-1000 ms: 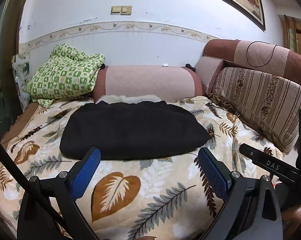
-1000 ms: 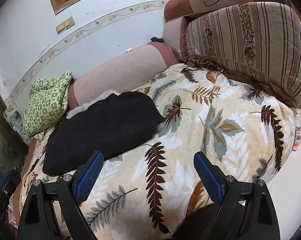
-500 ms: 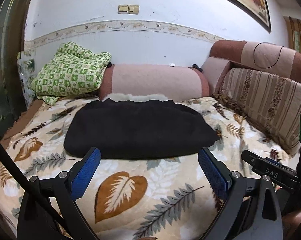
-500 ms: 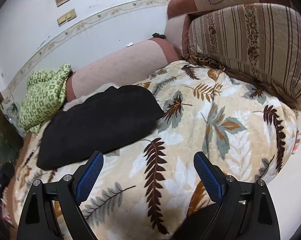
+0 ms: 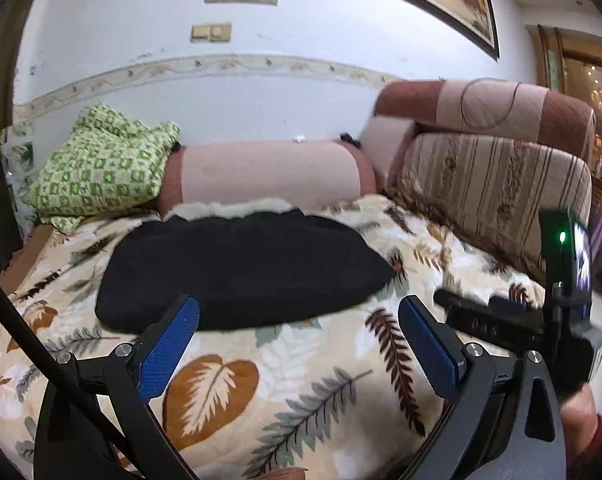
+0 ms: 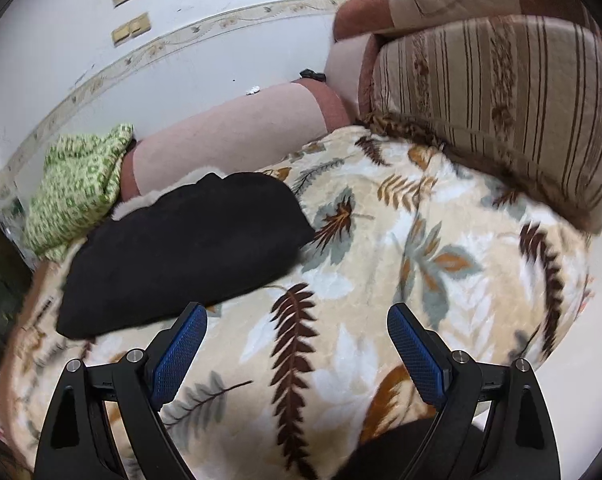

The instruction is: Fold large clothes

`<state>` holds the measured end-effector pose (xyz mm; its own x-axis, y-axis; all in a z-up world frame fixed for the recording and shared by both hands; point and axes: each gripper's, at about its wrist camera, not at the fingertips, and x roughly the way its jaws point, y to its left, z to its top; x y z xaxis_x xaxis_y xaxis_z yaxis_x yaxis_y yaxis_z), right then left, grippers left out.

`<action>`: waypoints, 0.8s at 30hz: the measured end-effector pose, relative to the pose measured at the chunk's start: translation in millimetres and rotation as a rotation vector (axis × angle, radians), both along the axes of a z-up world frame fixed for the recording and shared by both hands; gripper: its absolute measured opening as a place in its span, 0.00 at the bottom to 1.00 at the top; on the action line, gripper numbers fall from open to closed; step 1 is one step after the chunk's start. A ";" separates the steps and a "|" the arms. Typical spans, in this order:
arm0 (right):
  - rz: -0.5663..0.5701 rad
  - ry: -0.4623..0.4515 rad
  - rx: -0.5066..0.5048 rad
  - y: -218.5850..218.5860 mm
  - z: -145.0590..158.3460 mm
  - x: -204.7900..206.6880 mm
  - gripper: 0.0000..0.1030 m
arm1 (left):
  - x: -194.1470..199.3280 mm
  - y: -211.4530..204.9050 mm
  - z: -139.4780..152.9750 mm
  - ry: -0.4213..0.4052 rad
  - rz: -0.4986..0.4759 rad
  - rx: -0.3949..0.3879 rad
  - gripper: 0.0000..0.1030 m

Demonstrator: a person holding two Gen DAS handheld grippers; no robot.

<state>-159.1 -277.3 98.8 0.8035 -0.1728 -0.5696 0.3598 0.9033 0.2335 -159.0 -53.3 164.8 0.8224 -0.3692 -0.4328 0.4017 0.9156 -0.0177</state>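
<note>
A black garment with a white fleecy edge [image 5: 241, 268] lies folded flat on a leaf-patterned blanket [image 5: 285, 364], towards the back of a sofa bed. It also shows in the right wrist view [image 6: 185, 248], at the left. My left gripper [image 5: 299, 344] is open and empty, held above the blanket just short of the garment's near edge. My right gripper [image 6: 297, 352] is open and empty, to the right of the garment's near corner. The right gripper's body [image 5: 513, 320] shows at the right of the left wrist view.
A green checked cloth [image 5: 101, 164] is heaped at the back left. A pink bolster [image 5: 269, 172] lies along the wall behind the garment. A striped cushion [image 6: 501, 104] bounds the right side. The blanket [image 6: 381, 240] drops off at the near and right edges.
Both grippers have shifted slightly, the views are a little blurred, and the garment sits slightly further left in the left view. Jaws stay open. The garment has not moved.
</note>
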 end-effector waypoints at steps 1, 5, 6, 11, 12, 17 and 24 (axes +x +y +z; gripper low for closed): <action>-0.007 -0.008 -0.020 0.7 2.6 -0.3 0.91 | 2.7 -0.9 -0.8 0.012 0.002 0.004 0.97; -0.024 -0.031 -0.046 0.8 8.6 -0.7 0.91 | 13.8 4.7 -0.8 0.068 0.011 -0.016 0.97; -0.020 -0.030 -0.046 1.0 8.4 0.8 0.91 | 15.0 8.5 -0.2 0.068 0.027 -0.021 0.97; 0.041 -0.022 -0.026 15.5 1.3 13.4 0.91 | 17.4 32.7 6.2 0.047 0.160 -0.024 0.97; 0.067 -0.021 -0.019 20.0 0.2 17.2 0.91 | 18.1 39.6 7.7 0.053 0.205 -0.026 0.97; 0.176 -0.068 -0.019 43.1 -5.1 26.7 0.91 | 23.5 60.5 -1.0 0.075 0.387 0.047 0.97; 0.206 -0.063 -0.068 55.4 -15.7 30.4 0.91 | 43.5 56.0 -11.1 0.164 0.416 0.097 0.97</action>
